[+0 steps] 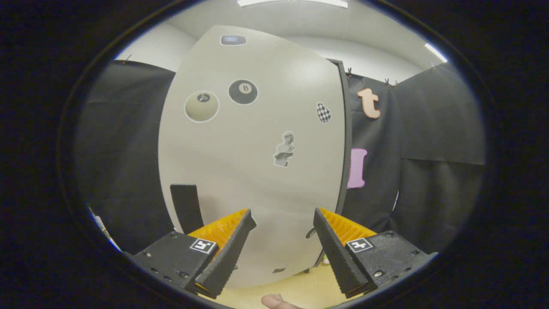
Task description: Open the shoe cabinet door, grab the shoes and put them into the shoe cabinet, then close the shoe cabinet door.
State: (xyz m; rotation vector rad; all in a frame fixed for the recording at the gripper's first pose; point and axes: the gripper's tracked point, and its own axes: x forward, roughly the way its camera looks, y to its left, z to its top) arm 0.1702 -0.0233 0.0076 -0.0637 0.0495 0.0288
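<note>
Matte grey and smooth, the shoe cabinet door (257, 163) is standing tall just beyond your gripper (283, 234), whose fingers are spread apart and gripping nothing. Near its lower left edge a flat black handle (186, 206) is sitting — nearest your left finger. Stickers are dotting the panel — its right edge is curving down past the right finger.

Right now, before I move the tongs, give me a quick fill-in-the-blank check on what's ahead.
1. The tongs are ____, gripping nothing.
2. The shoe cabinet door stands just ____ of the fingers.
3. The black ball sticker on the door shows the number ____.
4. The black handle sits near the door's lower ____ corner.

Missing words: open; ahead; 8; left
</note>
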